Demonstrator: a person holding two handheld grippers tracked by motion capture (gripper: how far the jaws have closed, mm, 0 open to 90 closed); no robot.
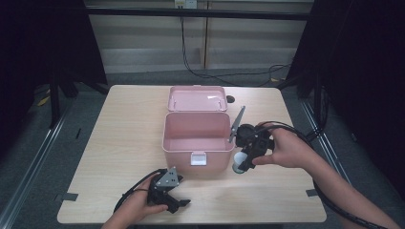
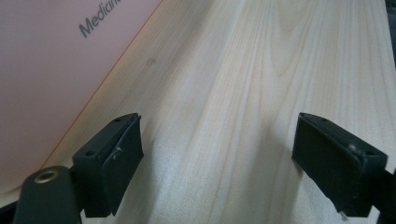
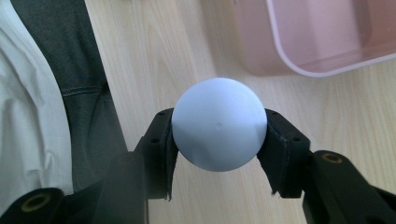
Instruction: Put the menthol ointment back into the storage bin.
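Near the front edge of the light wooden desk (image 1: 119, 143), the left gripper (image 1: 179, 202) rests low in the person's left hand (image 1: 136, 210), its black jaws spread wide with only bare wood between them. Farther in, toward the right edge, the right hand (image 1: 286, 148) holds the right gripper (image 3: 219, 154), jaws clamped on a smooth pale blue ball (image 3: 218, 123) just beside the front right corner of an open pink plastic box (image 1: 196, 138). Its raised lid (image 1: 197, 98) stands toward the far edge.

High view above table (image 1: 119, 143), gripper views close, sharing pink box (image 1: 196, 143)
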